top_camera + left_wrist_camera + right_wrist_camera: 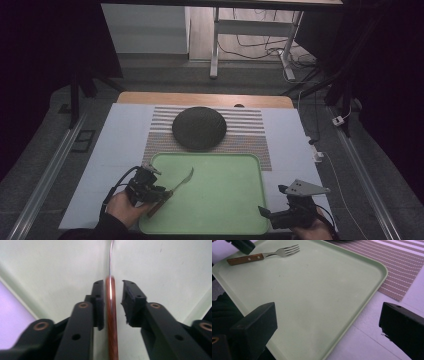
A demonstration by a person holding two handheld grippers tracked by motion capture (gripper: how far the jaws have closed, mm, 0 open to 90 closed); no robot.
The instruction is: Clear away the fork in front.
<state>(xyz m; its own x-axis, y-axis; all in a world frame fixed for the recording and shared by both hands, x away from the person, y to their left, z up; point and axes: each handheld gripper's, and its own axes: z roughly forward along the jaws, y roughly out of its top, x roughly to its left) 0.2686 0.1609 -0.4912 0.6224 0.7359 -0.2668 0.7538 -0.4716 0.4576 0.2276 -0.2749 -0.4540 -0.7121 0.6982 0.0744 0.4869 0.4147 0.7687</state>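
Right tongs [272, 212] at the near right corner of the green tray [225, 200], jaws spread wide, nothing between them. Left tongs [162, 192] at the tray's near left edge, jaws released: the fork [175, 187] lies on the tray with its wooden handle between them, a gap showing on one side. Farther off, a dark round dish [199, 128] sits on the striped mat [250, 135] on the bench [120, 140].

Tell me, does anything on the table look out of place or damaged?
Nothing stands out. The fork lies flat on the green tray, between the jaws of the left gripper, with a gap on one side. The striped mat lies straight and the dark round piece sits on it.
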